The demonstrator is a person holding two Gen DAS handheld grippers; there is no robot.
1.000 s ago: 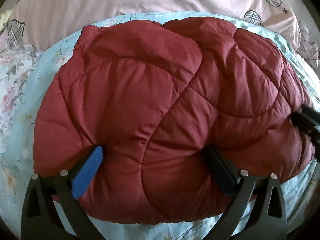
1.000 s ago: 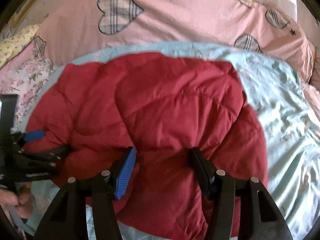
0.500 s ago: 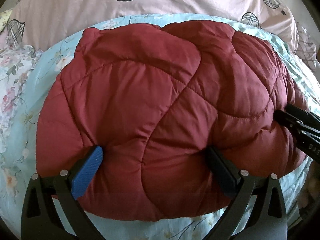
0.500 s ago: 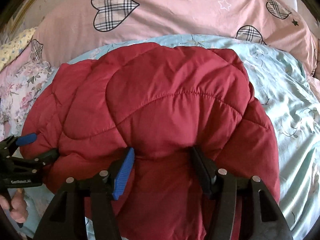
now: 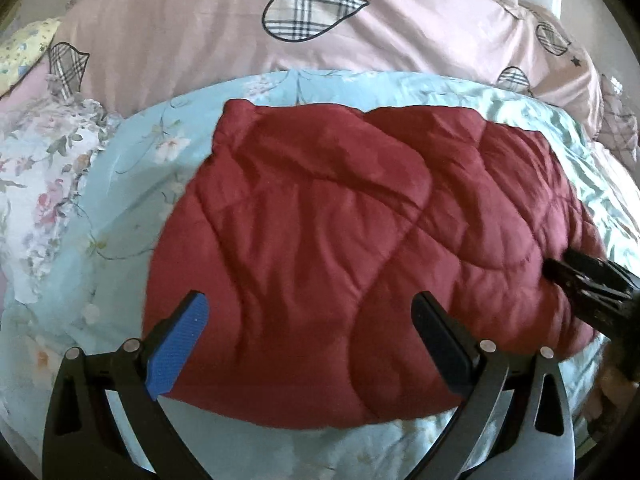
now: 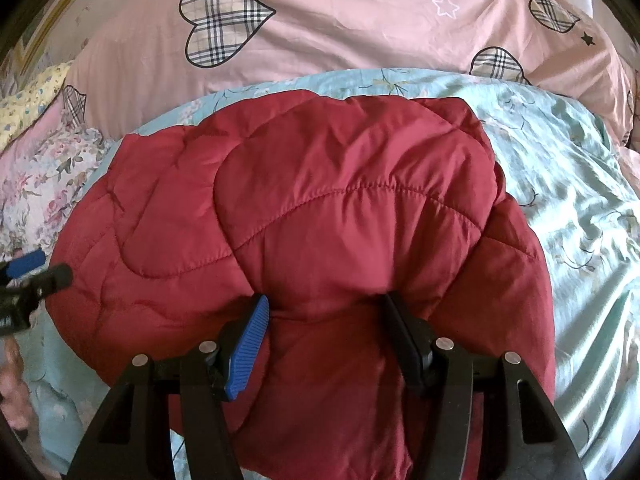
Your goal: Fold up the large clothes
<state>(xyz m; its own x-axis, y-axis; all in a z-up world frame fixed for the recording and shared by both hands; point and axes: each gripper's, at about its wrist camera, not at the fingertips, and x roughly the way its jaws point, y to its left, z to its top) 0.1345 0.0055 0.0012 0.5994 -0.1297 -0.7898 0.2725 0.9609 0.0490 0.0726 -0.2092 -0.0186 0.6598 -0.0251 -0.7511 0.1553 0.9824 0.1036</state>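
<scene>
A dark red quilted garment (image 5: 360,240) lies folded on the light blue floral sheet (image 5: 120,200). My left gripper (image 5: 308,304) hovers over its near edge, open wide, and its blue pad (image 5: 178,344) and black pad show free of the cloth. From the right wrist view, the left gripper (image 6: 36,268) sits at the garment's left edge. My right gripper (image 6: 326,300) is shut on a thick fold of the red garment (image 6: 340,200), which bulges up between the pads. It appears in the left wrist view as the black right gripper (image 5: 580,280) at the garment's right side.
A pink duvet with plaid hearts (image 6: 360,32) is piled along the far side. A floral pillow (image 5: 36,184) and a yellow cloth (image 6: 28,100) lie at the left. Bare blue sheet (image 6: 580,200) stretches to the right of the garment. A hand (image 6: 16,380) shows at the lower left.
The left gripper has let go of the garment's near edge and lifted up and back, so the garment looks smaller. The right gripper keeps its hold on the fold.
</scene>
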